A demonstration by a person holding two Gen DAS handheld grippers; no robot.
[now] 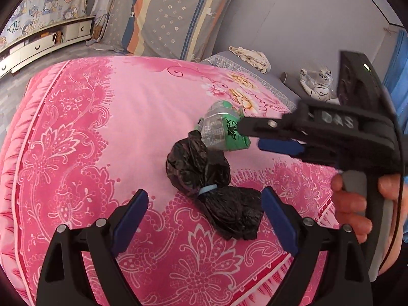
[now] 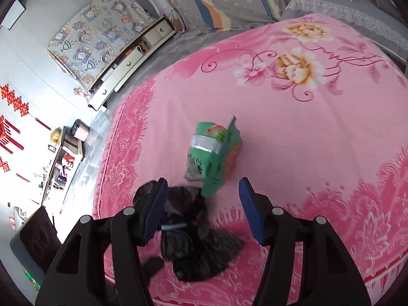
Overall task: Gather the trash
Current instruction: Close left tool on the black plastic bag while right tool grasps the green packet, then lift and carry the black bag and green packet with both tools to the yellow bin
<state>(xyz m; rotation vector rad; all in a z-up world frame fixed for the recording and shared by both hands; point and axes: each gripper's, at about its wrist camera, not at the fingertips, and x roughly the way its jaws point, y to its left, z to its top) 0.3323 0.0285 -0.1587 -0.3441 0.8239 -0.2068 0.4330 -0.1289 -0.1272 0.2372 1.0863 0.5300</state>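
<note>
Left gripper (image 1: 204, 211) is hanging over the pink floral bedspread (image 1: 127, 107) with its blue-padded jaws spread wide; nothing is touching either pad. Directly between and just ahead of its fingertips the black plastic bag (image 1: 204, 178) is lying flat on the bedspread. The bag is cinched near its middle by a light blue band (image 1: 207, 188). Its long axis is running diagonally: the fuller, rounded end is pointing away from the gripper and to its left, the flatter crumpled end is pointing back toward the right finger.

Beyond the bag's far end, the green snack wrapper (image 1: 221, 130) is lying on the bedspread, touching or just beside the bag; exact contact cannot be told. Its long axis is slanting from ahead-left to right as the left gripper sees it.

Right gripper (image 2: 202, 204) is coming in from the left gripper's right side, held by a hand (image 1: 357, 204) on a grey grip. Its jaws are standing partly apart and holding nothing. In the right wrist view the wrapper (image 2: 214, 153) is sitting just ahead of the fingertips, standing a little tilted, its serrated end pointing away. The black bag (image 2: 199, 237) is lying below and between the fingers, nearer the left one, band end toward that finger.
</note>
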